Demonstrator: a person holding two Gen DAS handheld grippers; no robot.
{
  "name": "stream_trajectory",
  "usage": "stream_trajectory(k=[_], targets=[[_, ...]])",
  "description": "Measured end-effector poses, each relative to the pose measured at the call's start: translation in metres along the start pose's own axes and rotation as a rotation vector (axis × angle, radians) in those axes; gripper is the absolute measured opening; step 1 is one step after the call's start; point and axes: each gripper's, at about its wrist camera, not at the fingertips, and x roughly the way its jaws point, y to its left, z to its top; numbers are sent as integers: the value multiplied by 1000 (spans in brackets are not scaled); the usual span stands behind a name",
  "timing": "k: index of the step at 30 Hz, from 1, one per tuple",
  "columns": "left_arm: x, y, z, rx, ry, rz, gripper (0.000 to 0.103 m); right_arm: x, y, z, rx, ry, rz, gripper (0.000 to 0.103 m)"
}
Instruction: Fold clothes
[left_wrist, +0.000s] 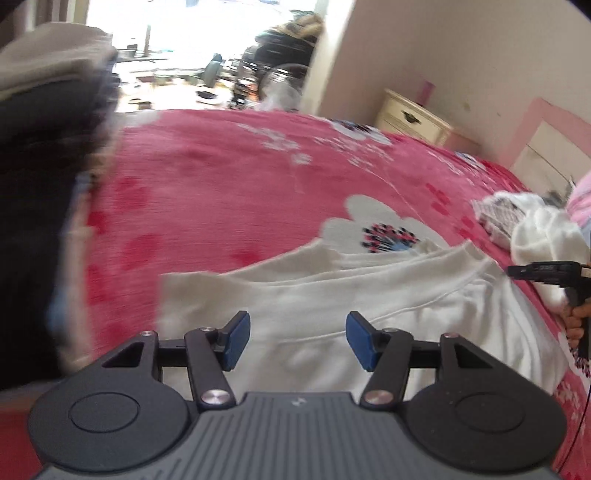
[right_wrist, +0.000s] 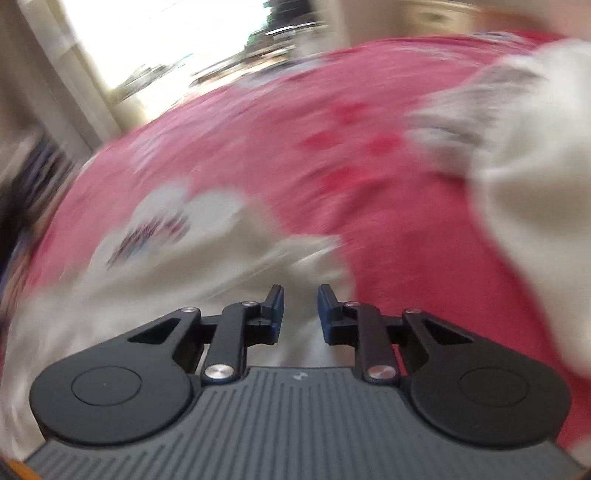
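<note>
A white garment (left_wrist: 332, 295) lies folded flat on the red flowered bedspread (left_wrist: 221, 184). My left gripper (left_wrist: 297, 341) hovers just over its near edge, open, with nothing between the blue pads (left_wrist: 236, 343). In the left wrist view the right gripper (left_wrist: 517, 271) shows at the far right, held by a hand, over the garment's right end. The right wrist view is heavily blurred: the right gripper (right_wrist: 300, 314) is open with a narrow gap above the white garment (right_wrist: 184, 280), and nothing is held.
A heap of white and patterned clothes (left_wrist: 532, 221) lies at the right of the bed, also blurred as clothes (right_wrist: 517, 184). A dark pile of fabric (left_wrist: 44, 184) rises at the left. A cream nightstand (left_wrist: 413, 118) stands by the wall behind.
</note>
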Motion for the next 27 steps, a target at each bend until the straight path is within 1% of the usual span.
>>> stream_trajectory(k=[1,2,4,5,10,14,15,18,19,21,24,27], targets=[[-7,4,-5,-6,12,2,60,-10,3,2,-20,-27,-14,23],[-14,9,-10,-12,23,4,60,-18,9,3,-41,-40,-6,23],[-28,18,-20,-25,47,8,60,-34,27,1,-84,-39,51,23],[-35,22,-25,-31,58,10,60,-39,38,-4,-117,-25,93,23],[-70,45,-50,-62,117,20,60,-55,112,-40,-343,105,371,26],[-75,61,-75,-137,157,7,60,-67,170,-68,-523,211,593,27],[-76,65,-82,-157,167,3,60,-68,183,-77,-560,241,631,27],[-77,77,-101,-221,195,-13,60,-57,200,-96,-613,309,641,27],[-77,81,-106,-243,201,-32,60,-54,201,-99,-608,323,634,27],[-77,88,-114,-275,198,-83,61,-49,196,-97,-553,331,612,27],[-71,94,-116,-304,176,-135,64,-43,179,-89,-460,324,598,27],[-65,101,-118,-332,154,-187,64,-38,168,-90,-430,326,567,27]])
